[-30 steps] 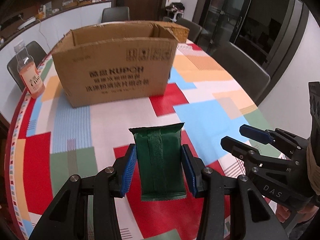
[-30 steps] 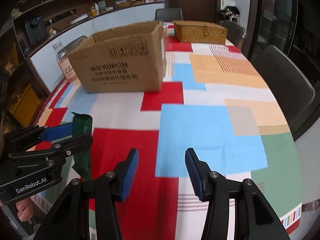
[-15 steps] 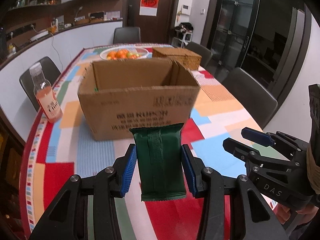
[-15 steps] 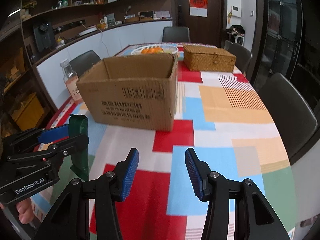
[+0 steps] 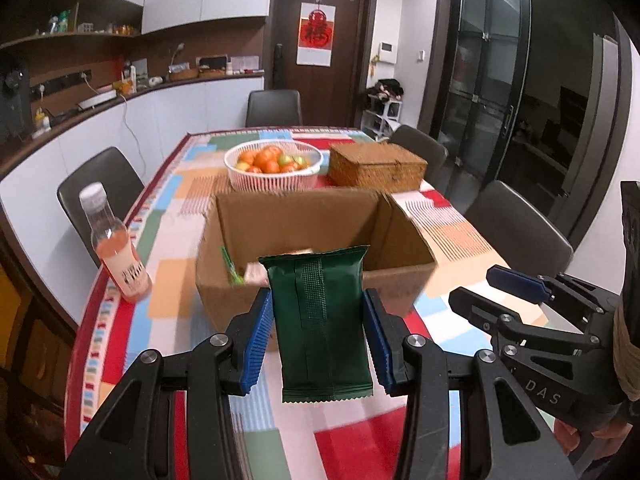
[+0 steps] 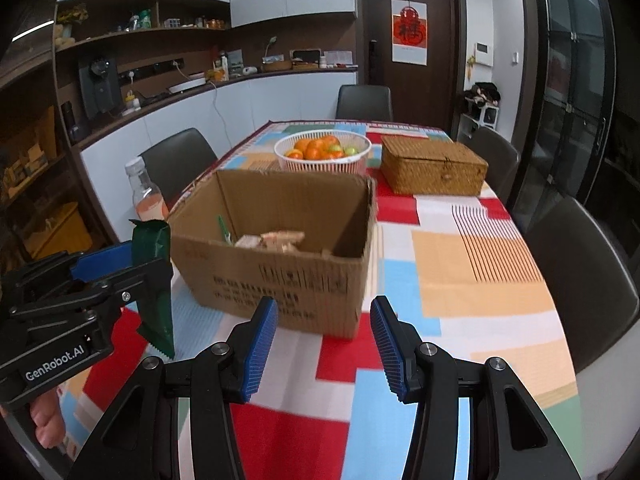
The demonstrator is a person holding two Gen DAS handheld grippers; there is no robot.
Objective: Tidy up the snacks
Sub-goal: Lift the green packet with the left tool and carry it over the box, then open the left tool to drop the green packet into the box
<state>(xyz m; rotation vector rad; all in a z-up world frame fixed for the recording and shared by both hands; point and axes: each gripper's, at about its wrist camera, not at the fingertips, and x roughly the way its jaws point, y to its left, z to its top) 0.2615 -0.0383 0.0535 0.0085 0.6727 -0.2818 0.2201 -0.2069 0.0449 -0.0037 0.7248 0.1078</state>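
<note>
Green snack packet (image 5: 322, 320) is hanging clamped in the left tool (image 5: 318, 336), so carrying it forward over the cardboard box (image 5: 312, 248) ahead before releasing is advisable, while the right tool (image 6: 324, 344) is idling with fingers apart.

Both black plastic two-finger grippers, left (image 5: 318, 338) and right (image 6: 324, 346), carry ribbed blue pads and silver screws; white lettering reads "GenRobot.AI" and "DAS".
</note>
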